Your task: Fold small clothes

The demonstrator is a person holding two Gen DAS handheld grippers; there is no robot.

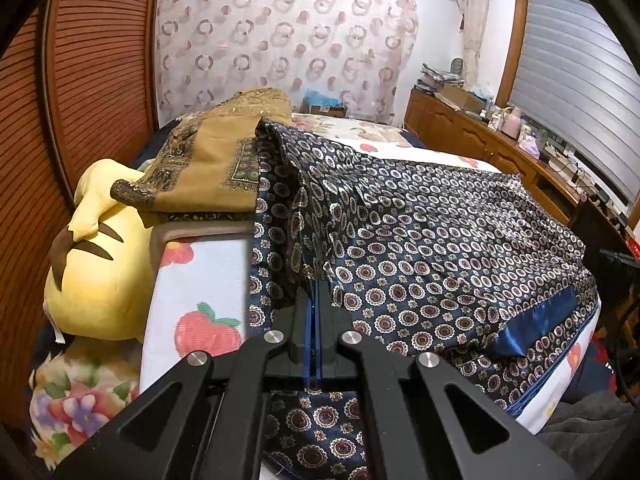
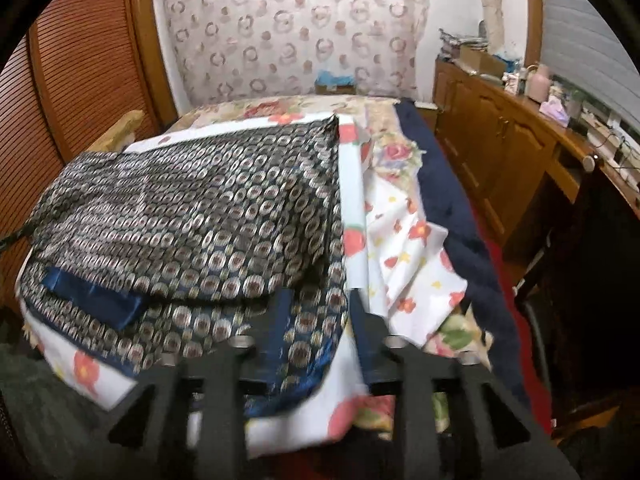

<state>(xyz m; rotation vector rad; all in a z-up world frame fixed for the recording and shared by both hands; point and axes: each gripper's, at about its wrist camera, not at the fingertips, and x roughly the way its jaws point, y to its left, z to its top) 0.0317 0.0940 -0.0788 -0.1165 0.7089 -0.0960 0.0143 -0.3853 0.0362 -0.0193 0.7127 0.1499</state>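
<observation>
I am looking along two hand-held tools at a bed. A navy patterned garment (image 1: 420, 232), shiny and printed all over with small rings and medallions, lies spread across a white fruit-print board (image 1: 192, 280) set on the bed.

My left tool (image 1: 316, 280) is pinched fully shut on a fold of this garment, and the fabric rises in a ridge from its tip. I judge the pinch is there to hold that side in place while the other side is worked into a fold.

My right tool (image 2: 318, 304) stands partly open over the garment's near right corner. The fabric lies between its fingers (image 2: 362, 320), but the pads do not seem to press it, so I read it as holding nothing.

In the right wrist view the garment already lies doubled, with a plain blue satin band (image 2: 94, 300) showing at its near left edge.

A folded tan cloth (image 1: 208, 160) sits behind the garment, probably already done. A yellow plush toy (image 1: 96, 248) lies just beside the board.

The right view is blurred, so the pad contact is uncertain. Both tools' bodies cover the garment's nearest hem. The far edge of the garment is hidden behind its own raised fold in the left view. No hand shows.
</observation>
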